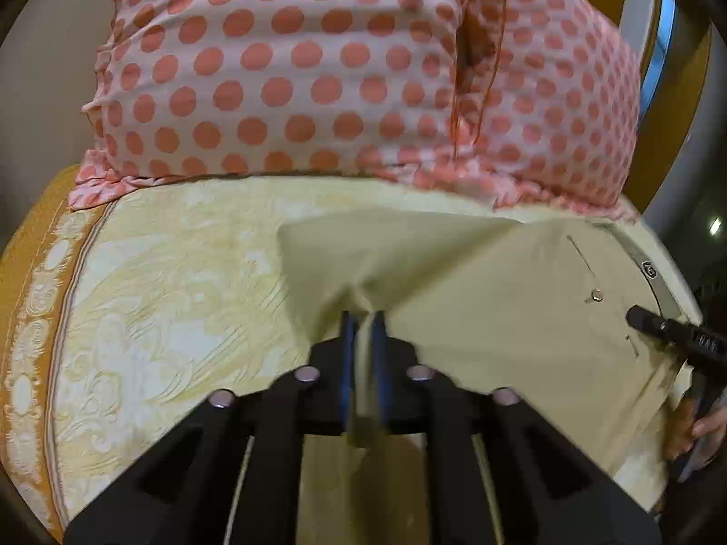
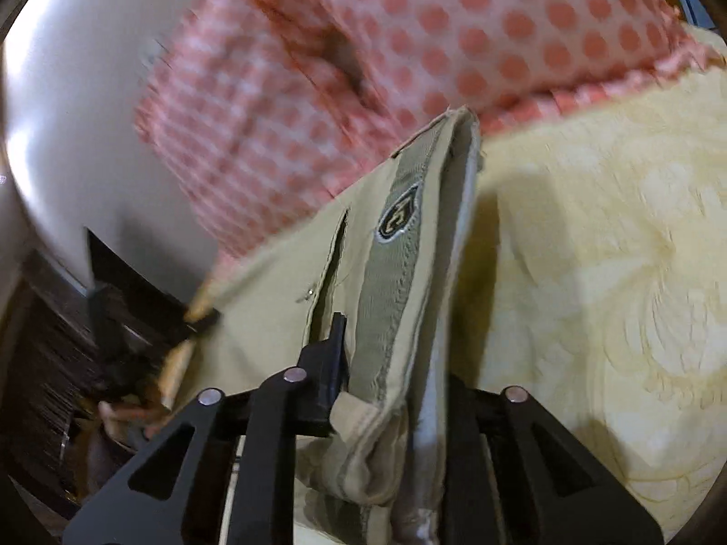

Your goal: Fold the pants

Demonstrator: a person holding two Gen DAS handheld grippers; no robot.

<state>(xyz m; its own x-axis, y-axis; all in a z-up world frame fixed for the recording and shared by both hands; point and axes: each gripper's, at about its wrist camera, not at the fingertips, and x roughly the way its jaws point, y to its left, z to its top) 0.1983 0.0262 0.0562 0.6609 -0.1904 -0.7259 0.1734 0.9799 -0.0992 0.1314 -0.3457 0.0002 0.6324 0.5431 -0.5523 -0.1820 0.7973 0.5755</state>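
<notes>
The khaki pants (image 1: 477, 281) lie on a yellow patterned bedsheet (image 1: 172, 272). My left gripper (image 1: 363, 322) is shut on a pinched fold of the pants' cloth and lifts it off the sheet. In the right wrist view my right gripper (image 2: 386, 340) is shut on the pants' waistband (image 2: 390, 272), which has a grey-green inner band and a dark badge (image 2: 397, 218). Only the left finger (image 2: 334, 354) shows there; the cloth hides the other. The right gripper also shows at the right edge of the left wrist view (image 1: 672, 331), by the waistband.
A pink pillow with coral dots (image 1: 341, 68) lies along the head of the bed, just beyond the pants; it also shows in the right wrist view (image 2: 477, 22). The sheet's orange border (image 1: 32, 295) marks the left bed edge. A pale wall (image 2: 82, 113) and dark furniture (image 2: 54, 340) stand beside the bed.
</notes>
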